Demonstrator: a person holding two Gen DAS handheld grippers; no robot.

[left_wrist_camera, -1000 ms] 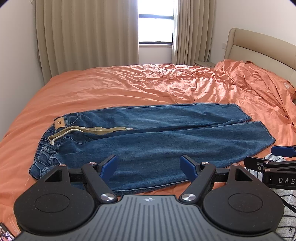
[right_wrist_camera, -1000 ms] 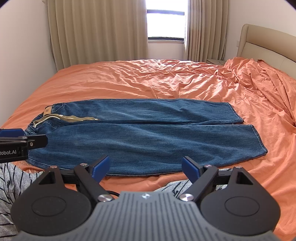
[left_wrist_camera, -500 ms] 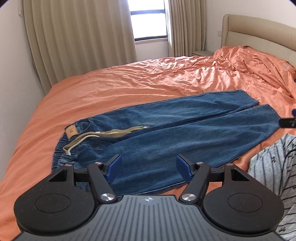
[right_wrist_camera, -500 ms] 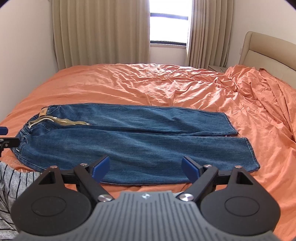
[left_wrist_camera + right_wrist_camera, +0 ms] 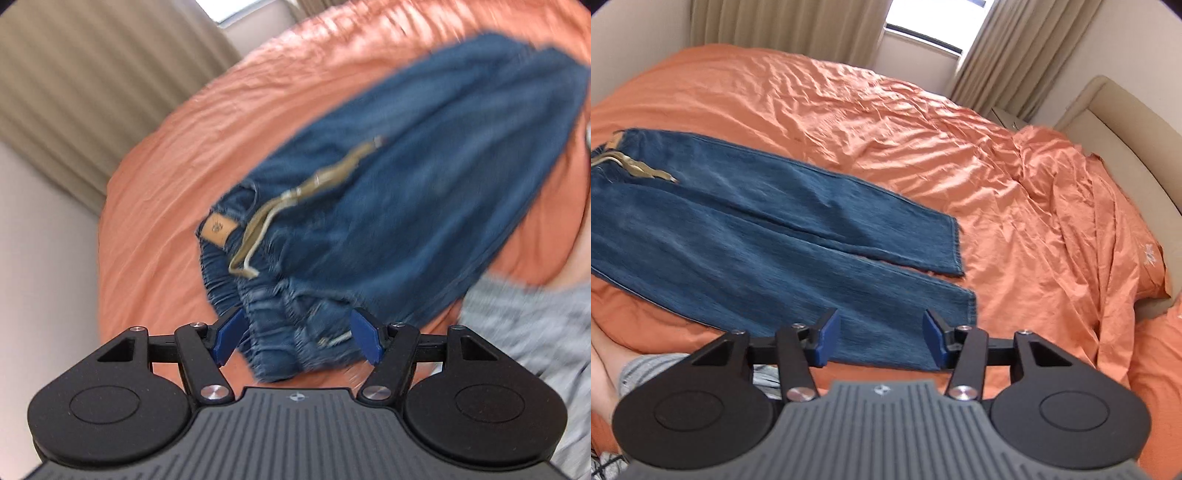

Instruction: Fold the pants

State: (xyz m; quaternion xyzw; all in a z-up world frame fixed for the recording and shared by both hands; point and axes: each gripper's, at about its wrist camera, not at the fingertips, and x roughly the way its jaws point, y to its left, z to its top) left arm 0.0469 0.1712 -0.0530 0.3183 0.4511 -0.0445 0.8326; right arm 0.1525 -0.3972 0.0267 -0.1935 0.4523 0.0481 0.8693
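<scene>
Blue jeans (image 5: 388, 221) lie flat on the orange bed (image 5: 155, 206), waistband to the left and legs to the right. In the left wrist view my left gripper (image 5: 297, 338) hangs open over the elastic waistband (image 5: 266, 306), near a tan drawstring (image 5: 295, 199) and a leather patch (image 5: 219, 230). In the right wrist view the jeans (image 5: 738, 236) stretch out to the left, and my right gripper (image 5: 881, 339) hovers over the hem of the near leg (image 5: 945, 306). Its jaws are closing, and the pads do not press on the cloth.
Beige curtains (image 5: 783, 26) and a window (image 5: 931, 26) stand behind the bed (image 5: 886, 118). A padded headboard (image 5: 1126, 147) and a rumpled orange duvet (image 5: 1089, 221) are at the right. A person's grey striped clothing (image 5: 524, 332) and an arm (image 5: 602, 362) are close by.
My left gripper swung left to the waistband and rolled, so its view is tilted and blurred. My right gripper moved right toward the leg hems, and its jaws narrowed.
</scene>
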